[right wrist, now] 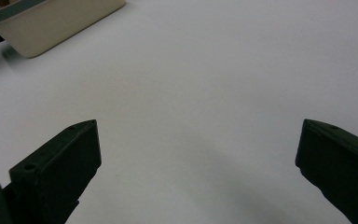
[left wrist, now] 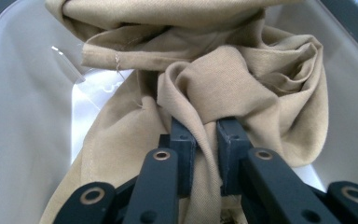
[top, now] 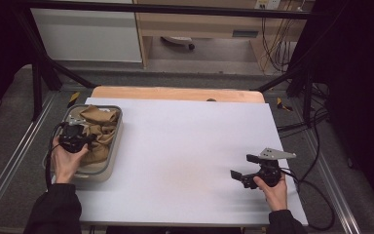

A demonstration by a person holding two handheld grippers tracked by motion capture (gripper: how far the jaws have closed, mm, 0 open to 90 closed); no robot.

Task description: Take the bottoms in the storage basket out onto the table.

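A crumpled tan cloth (top: 100,127) (left wrist: 223,84) lies in a pale grey plastic bin (top: 115,146) (left wrist: 23,121) at the table's left edge. My left gripper (top: 85,139) (left wrist: 206,140) reaches down into the bin and is shut on a fold of the tan cloth, which is pinched between its two black jaws. My right gripper (top: 243,166) (right wrist: 198,154) hovers low over the white table (top: 185,146) (right wrist: 205,74) at the right, its jaws wide open with nothing between them.
A corner of the bin (right wrist: 51,23) shows at the top left of the right gripper view. The table's wooden far edge (top: 175,92) lies behind the white sheet. Black frame posts and cables (top: 316,161) flank the right side.
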